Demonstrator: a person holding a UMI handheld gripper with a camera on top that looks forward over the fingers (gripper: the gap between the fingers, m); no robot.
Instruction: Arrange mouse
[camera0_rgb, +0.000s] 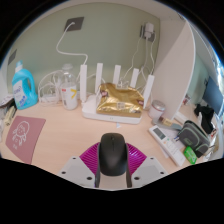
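A black computer mouse sits between my gripper's two fingers, its nose pointing away from me over the light wooden desk. The magenta pads press against both of its sides, so the gripper is shut on it. The mouse's rear end is hidden between the fingers.
A white router with several antennas and a gold packet on top stands ahead. A blue bottle and a clear jar stand at the left. A pink mat lies near left. Clutter of small items sits at the right.
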